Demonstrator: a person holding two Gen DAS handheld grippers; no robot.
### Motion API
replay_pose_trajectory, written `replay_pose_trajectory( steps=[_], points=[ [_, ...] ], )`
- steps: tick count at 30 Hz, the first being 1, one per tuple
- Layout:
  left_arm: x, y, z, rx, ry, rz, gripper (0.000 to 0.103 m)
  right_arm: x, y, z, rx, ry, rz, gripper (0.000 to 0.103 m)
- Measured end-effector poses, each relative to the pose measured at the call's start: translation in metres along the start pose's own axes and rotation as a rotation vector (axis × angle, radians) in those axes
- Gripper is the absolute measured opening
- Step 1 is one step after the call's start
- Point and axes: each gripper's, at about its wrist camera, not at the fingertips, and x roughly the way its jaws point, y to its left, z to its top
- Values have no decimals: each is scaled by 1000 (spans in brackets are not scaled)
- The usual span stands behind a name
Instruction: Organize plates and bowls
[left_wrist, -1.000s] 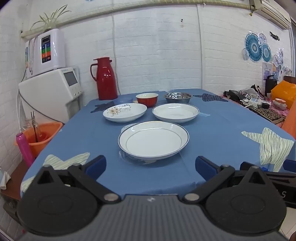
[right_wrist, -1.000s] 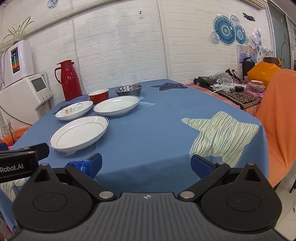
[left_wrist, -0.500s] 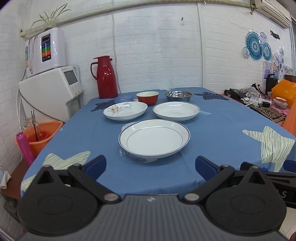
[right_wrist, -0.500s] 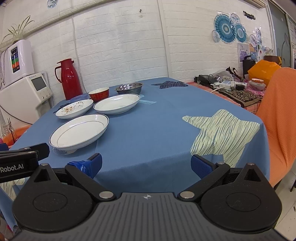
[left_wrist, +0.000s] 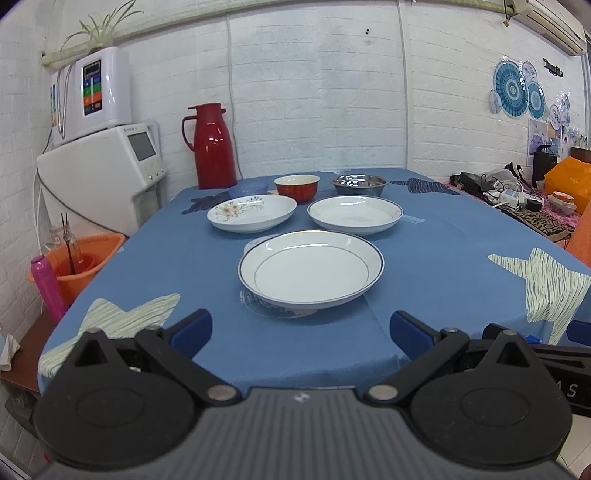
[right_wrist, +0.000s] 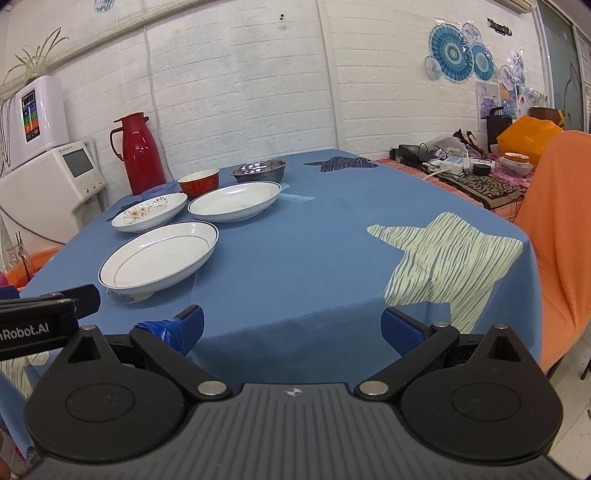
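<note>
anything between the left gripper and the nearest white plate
Nothing: only bare blue tablecloth lies between the open left gripper and the nearest white plate, shown in the left wrist view.

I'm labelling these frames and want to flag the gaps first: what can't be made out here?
- Under the nearest white gold-banded plate: something patterned peeks out in both views; the plate hides it.
- Pale blue round dish near the red thermos jug: mostly hidden behind the floral plate; lid or bowl unclear.
- Inside the red bowl and steel bowl: the low angle hides contents.
- Clutter on the side table: too small.
</note>
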Motion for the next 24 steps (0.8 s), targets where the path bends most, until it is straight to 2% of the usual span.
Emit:
replay_pose_trajectory(
  steps=[10,24],
  points=[
    [35,2,2,-2,93,-6,102,14,1,-5,-9,51,10,90],
    [61,6,17,3,130,3,102,40,9,4,-20,146,-4,90]
  ],
)
